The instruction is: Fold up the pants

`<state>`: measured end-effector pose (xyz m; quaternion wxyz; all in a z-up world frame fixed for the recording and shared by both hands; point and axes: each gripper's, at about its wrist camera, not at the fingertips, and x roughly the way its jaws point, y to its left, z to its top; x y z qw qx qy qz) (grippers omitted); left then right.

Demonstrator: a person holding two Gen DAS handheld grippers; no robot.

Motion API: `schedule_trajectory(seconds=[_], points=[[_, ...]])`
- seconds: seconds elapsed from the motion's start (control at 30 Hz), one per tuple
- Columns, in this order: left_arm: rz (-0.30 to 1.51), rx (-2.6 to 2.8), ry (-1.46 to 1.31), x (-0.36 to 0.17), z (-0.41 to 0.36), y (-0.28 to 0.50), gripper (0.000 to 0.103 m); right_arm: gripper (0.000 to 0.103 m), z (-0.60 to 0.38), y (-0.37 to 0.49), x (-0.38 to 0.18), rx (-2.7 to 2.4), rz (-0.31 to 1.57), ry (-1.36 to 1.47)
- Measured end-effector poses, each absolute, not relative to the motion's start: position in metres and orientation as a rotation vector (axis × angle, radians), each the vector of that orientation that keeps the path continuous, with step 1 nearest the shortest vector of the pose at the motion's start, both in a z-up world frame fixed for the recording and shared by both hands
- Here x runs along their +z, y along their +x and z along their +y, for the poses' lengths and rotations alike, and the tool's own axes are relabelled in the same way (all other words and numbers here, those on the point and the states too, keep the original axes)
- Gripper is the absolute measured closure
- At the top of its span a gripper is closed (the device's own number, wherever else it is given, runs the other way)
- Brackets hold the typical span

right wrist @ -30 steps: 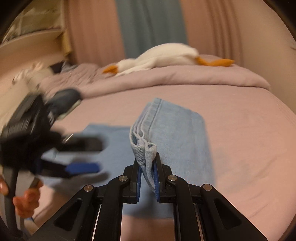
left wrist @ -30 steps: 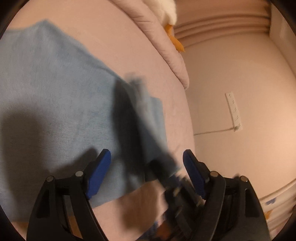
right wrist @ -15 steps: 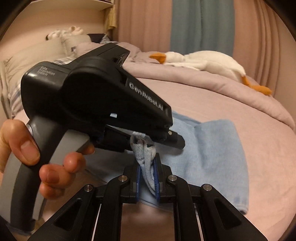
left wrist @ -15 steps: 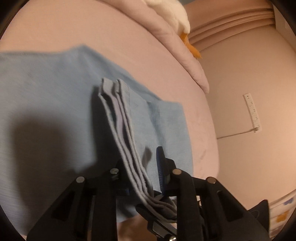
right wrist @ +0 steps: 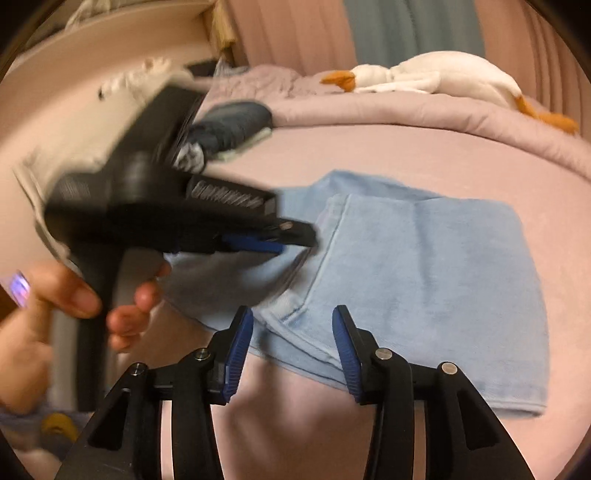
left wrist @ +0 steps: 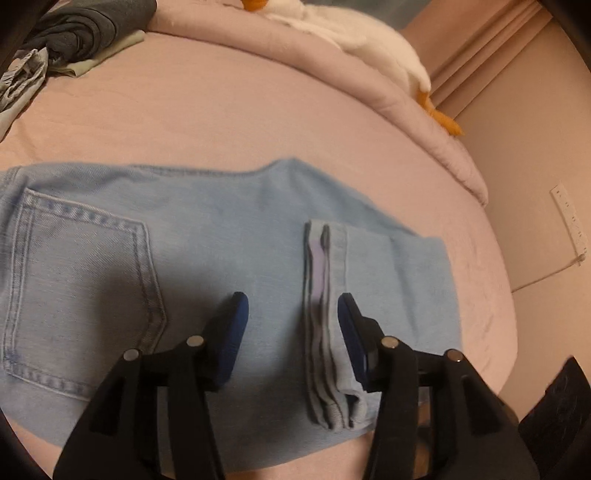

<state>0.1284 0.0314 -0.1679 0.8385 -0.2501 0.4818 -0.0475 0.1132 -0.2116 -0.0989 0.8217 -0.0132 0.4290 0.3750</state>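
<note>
Light blue jeans [left wrist: 229,258] lie folded on the pink bed, back pocket [left wrist: 85,288] at the left. The stacked leg hems [left wrist: 325,314] rest flat on top of the denim. My left gripper [left wrist: 293,325] hovers over them, jaws opening. The hems lie below, near the right pad, and nothing is pinched. In the right wrist view the jeans [right wrist: 424,277] show as a folded rectangle. My right gripper [right wrist: 291,347] stands over their near edge, jaws opening and holding nothing. The left gripper [right wrist: 295,238] is blurred at the left, held by a person's hand [right wrist: 74,295].
A white plush goose [left wrist: 369,40] [right wrist: 443,77] lies on a rolled pink duvet [left wrist: 443,140] at the far side. A pile of dark clothes [left wrist: 85,26] [right wrist: 229,125] sits at the far left. The bed edge and wall with a socket strip [left wrist: 569,218] are to the right.
Both grippers were shut on the stacked hems; now both have let go and the hems lie flat on the jeans. The left gripper has swung away to the left.
</note>
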Motion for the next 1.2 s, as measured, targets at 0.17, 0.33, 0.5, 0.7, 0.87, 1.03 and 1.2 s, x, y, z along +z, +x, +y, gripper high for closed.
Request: schedule_trajectory(seconds=[0.17,0.33,0.5,0.7,0.87,1.03,1.2], points=[[1.003,-0.235,-0.501,-0.154,-0.009,0.138,0.054,0.058,-0.275,0.138,-0.082,0.643,0.875,0.107],[1.066,-0.308,-0.417,-0.17,-0.051,0.146,0.06,0.061,-0.309,0.17,-0.1,0.434,0.917,0.081],[1.1,-0.243,-0.337,-0.186,-0.038,0.139,0.092,0.069,-0.295,0.177,-0.134,0.411,1.002,-0.026],[1.093,-0.258,-0.296,-0.185,-0.031,0.121,0.092,0.069,-0.283,0.187,-0.112,0.429,0.99,-0.064],[1.098,-0.267,-0.342,-0.188,-0.031,0.128,0.092,0.069,-0.278,0.232,-0.111,0.385,0.977,-0.019],[1.108,-0.284,-0.406,-0.189,-0.028,0.131,0.092,0.069,-0.267,0.264,-0.143,0.336,1.099,-0.043],[1.103,-0.286,-0.399,-0.187,-0.028,0.128,0.092,0.069,-0.269,0.251,-0.138,0.342,1.074,-0.057]])
